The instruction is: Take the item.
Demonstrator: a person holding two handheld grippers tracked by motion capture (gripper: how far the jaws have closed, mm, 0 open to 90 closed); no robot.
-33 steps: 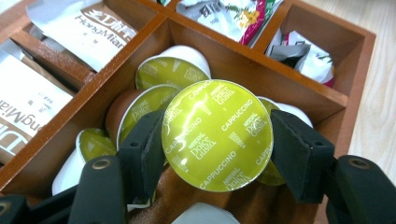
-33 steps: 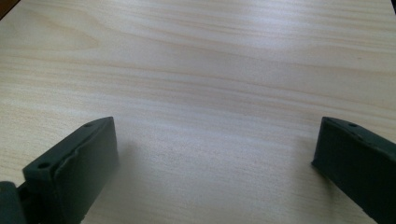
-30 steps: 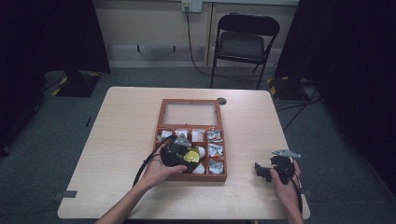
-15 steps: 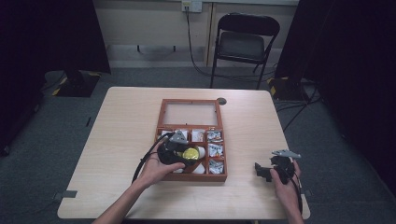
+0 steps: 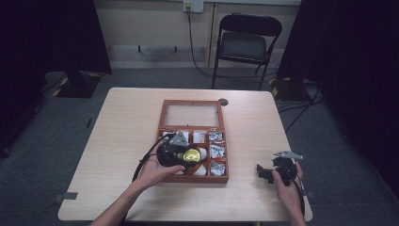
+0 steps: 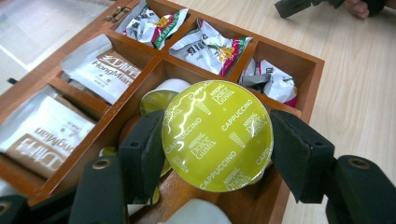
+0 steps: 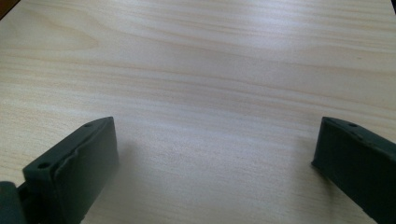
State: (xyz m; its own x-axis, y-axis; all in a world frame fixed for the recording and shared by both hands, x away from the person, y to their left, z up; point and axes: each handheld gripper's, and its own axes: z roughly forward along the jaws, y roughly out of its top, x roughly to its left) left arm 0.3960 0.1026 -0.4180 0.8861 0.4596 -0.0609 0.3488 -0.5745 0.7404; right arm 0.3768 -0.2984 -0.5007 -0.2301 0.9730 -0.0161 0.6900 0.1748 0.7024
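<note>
My left gripper is shut on a yellow-green coffee capsule with "Dolce Gusto Cappuccino" on its foil lid, held just above the wooden box. In the high view the same capsule gleams over the box's lower middle compartment, held by my left gripper. More capsules lie in the compartment underneath. My right gripper rests open over bare wood; in the high view this right gripper sits near the table's right front.
The box's compartments hold white sachets and colourful tea packets. Its glass lid lies open flat toward the far side. A folding chair stands beyond the table. The other gripper's tip lies on the tabletop.
My left gripper has lifted slightly and shifted toward the box's far side with the capsule in it. The right gripper has stayed put.
</note>
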